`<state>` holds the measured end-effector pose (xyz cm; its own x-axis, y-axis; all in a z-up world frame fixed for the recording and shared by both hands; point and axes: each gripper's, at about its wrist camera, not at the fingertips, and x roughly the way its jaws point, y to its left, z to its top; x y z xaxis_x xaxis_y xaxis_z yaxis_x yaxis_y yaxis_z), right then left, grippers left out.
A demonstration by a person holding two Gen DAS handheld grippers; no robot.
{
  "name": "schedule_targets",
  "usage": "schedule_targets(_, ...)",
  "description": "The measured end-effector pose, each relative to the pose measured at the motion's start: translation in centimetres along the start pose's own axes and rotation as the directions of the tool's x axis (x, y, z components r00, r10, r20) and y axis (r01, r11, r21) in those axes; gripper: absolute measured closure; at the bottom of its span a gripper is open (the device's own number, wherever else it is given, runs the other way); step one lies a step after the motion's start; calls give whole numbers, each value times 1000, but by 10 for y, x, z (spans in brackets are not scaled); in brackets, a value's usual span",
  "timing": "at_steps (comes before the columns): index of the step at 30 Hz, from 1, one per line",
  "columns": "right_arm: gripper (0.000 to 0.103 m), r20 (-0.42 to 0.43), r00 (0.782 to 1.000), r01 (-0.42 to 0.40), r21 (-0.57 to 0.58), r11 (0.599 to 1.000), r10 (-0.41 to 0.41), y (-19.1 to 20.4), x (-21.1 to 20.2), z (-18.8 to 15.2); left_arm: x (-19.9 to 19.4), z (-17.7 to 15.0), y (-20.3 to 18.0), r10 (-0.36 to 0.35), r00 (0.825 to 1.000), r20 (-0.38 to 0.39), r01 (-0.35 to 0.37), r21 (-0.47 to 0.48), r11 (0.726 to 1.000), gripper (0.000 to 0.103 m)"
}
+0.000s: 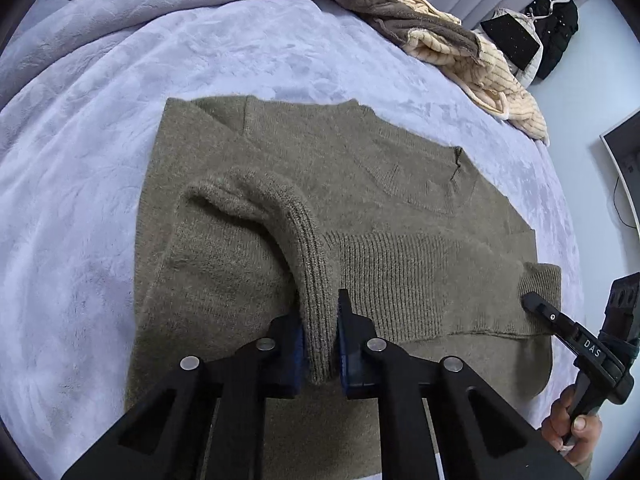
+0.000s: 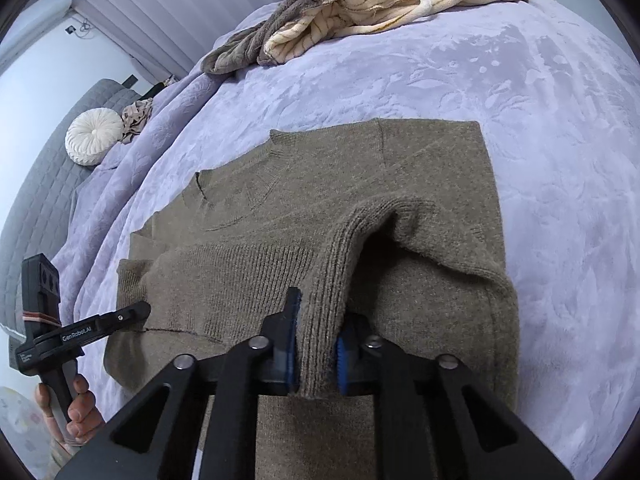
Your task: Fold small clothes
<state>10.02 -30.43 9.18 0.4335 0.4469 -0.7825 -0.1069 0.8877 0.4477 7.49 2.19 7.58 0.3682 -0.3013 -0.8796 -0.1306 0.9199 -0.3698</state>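
An olive-brown knit sweater (image 1: 360, 184) lies flat on a lavender bedspread (image 1: 100, 160), collar away from me and sleeves folded in. My left gripper (image 1: 320, 308) is shut on a lifted ridge of the ribbed hem at the sweater's left side. In the right wrist view, my right gripper (image 2: 322, 312) is shut on the ribbed hem of the sweater (image 2: 400, 184) at its right side. Each gripper also shows in the other's view, a hand (image 1: 572, 428) around its handle. The pinched hem stands above the sweater's body.
A heap of beige striped and grey fleece clothes (image 1: 440, 36) lies at the bed's far edge. Beyond the bed are dark bags (image 1: 552, 32) and a screen's edge (image 1: 624, 148). A round white cushion (image 2: 94, 136) rests on a grey sofa (image 2: 36, 208).
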Motion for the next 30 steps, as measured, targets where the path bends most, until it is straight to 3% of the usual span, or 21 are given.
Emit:
schedule_targets(6, 89, 62, 993, -109, 60, 992, 105, -3, -15, 35, -20, 40, -5, -36, 996, 83, 38, -20, 999, 89)
schedule_targets(16, 89, 53, 995, -91, 153, 984, 83, -14, 25, 70, 13, 84, 0, -5, 998, 63, 8, -57, 998, 89)
schedule_targets(21, 84, 48, 987, -162, 273, 948, 155, -35, 37, 71, 23, 88, 3, -20, 998, 53, 23, -69, 997, 88)
schedule_targets(22, 78, 49, 983, -182, 300, 937, 175, -40, 39, 70, 24, 88, 4, -24, 998, 49, 28, -74, 997, 85)
schedule_targets(23, 64, 52, 981, -195, 315, 929, 188, -44, 39, 69, 24, 88, 5, -30, 998, 49, 34, -75, 997, 62)
schedule_targets(24, 54, 59, 979, -204, 329, 922, 195, -46, 39, 67, 22, 87, 6, -31, 998, 58, 36, -78, 996, 24)
schedule_targets(25, 39, 72, 977, -211, 337, 918, 199, -47, 36, 66, 17, 86, 7, -36, 995, 90, 44, -85, 995, 12)
schedule_targets(26, 30, 92, 975, -221, 345, 912, 201, -48, 31, 64, 8, 84, 8, -17, 990, 138, 29, -90, 996, 4)
schedule_targets(28, 28, 139, 968, -247, 354, 902, 211, -50, 19, 61, -4, 85, 6, -40, 986, 165, 52, -70, 996, 4)
schedule_targets(30, 28, 162, 970, -228, 330, 916, 183, -47, 9, 61, -11, 85, 5, -39, 983, 181, 52, -63, 997, 4)
